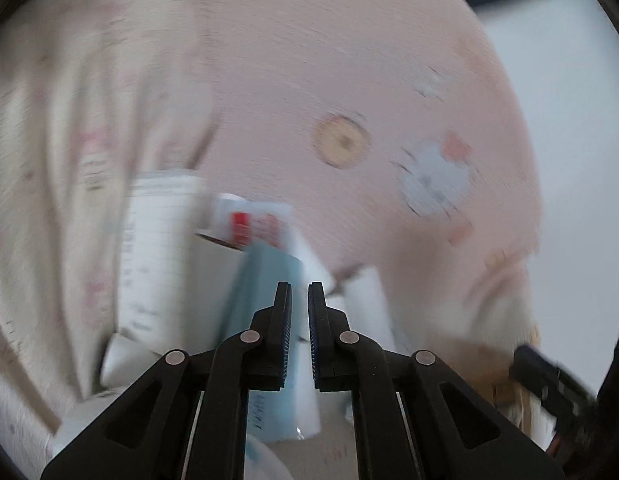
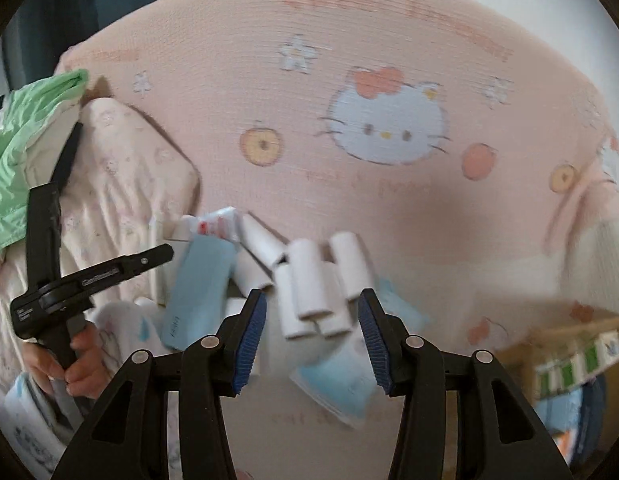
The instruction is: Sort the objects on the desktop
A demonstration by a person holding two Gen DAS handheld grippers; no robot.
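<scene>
Several items: a heap of small goods lies loose on the pink cloth (image 2: 389,208), near its front edge; no sorted group shows.
Progress: early by my reading; the heap looks unsorted, nearly all is left.
White tubes (image 2: 309,284): about 5 or 6, bunched mid-heap, touching one another.
Blue packs: 1 (image 2: 197,288) leaning at the heap's left, 1 (image 2: 337,384) flat toward the front.
Red-marked tube (image 2: 213,224): at the heap's back.
Containers: 1 cardboard box (image 2: 569,356) at the front right corner, holding green-and-white cartons; count unclear.
Left claw (image 1: 299,292): slightly parted, nothing pinched, over the blue pack.
Right claw (image 2: 312,300): released, jaws wide, either side of the white tubes, not pressing them.
</scene>
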